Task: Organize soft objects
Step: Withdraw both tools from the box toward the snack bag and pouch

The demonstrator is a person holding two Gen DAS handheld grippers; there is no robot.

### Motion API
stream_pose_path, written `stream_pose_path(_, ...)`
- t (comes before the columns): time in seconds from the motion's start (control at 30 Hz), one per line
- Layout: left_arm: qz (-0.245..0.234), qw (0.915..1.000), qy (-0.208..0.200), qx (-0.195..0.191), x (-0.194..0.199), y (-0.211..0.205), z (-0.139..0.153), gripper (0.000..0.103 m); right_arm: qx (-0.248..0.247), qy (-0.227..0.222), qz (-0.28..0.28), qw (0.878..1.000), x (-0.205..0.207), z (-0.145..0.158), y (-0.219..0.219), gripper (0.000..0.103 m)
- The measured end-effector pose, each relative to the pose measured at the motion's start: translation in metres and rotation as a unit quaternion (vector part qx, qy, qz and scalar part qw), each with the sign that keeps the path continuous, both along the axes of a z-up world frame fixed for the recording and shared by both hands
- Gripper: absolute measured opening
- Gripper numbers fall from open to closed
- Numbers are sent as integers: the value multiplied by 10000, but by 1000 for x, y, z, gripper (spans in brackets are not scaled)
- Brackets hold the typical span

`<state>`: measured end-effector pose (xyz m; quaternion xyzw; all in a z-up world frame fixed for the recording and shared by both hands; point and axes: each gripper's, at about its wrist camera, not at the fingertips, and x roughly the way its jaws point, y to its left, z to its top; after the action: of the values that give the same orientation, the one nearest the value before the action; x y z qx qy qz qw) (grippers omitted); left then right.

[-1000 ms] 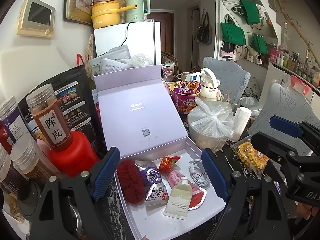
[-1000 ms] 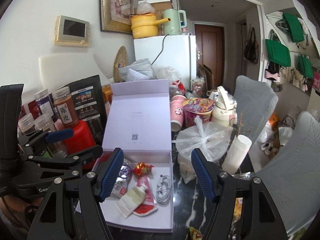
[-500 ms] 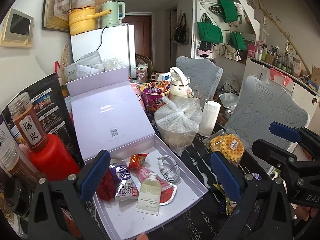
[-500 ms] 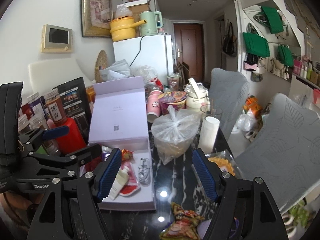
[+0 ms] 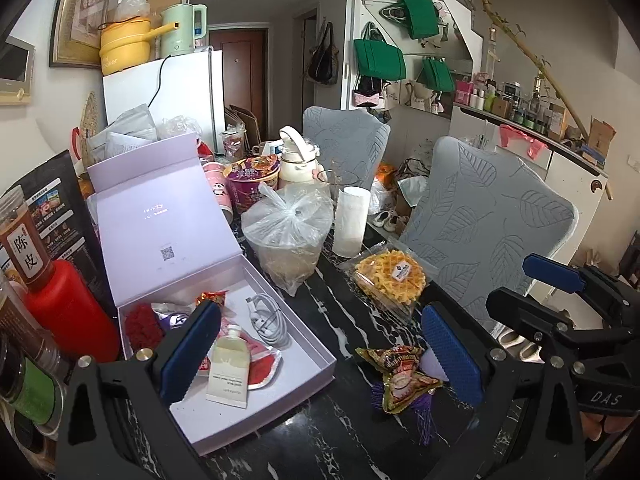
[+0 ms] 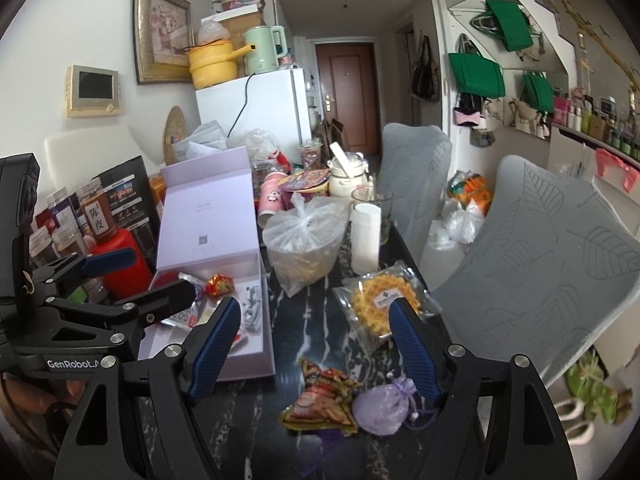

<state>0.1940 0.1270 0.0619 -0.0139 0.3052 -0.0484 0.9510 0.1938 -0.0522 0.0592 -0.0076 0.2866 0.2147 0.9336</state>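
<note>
Snack packet point(image 6: 320, 398) crinkly foil, touching puffy lilac pouch point(image 6: 382, 408).

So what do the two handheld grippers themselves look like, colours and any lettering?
Both are black angular frames with silver bolt heads and ribbed blue finger pads. The left gripper shows white "GenRobot" lettering on its body in the right wrist view; the right gripper shows "DAS" in the left wrist view. No sleeves or cables show.

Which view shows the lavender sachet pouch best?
The right wrist view: the lavender sachet pouch lies whole beside the snack packet. In the left wrist view, only a pale sliver and purple tassels show behind that packet and the left gripper's finger.
</note>
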Motion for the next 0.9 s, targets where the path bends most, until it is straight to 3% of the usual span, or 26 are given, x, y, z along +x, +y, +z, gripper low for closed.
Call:
stream_pose_path(0.5,-44,9985,468,-275,-11,-36,-56,102,-33,336,-291,9990,-11,-36,-54,77)
stream_pose_path(0.9,-79,9960,743,-490,1,-45,-95,102,-102,702,-423,9966,0,-84,-68,77)
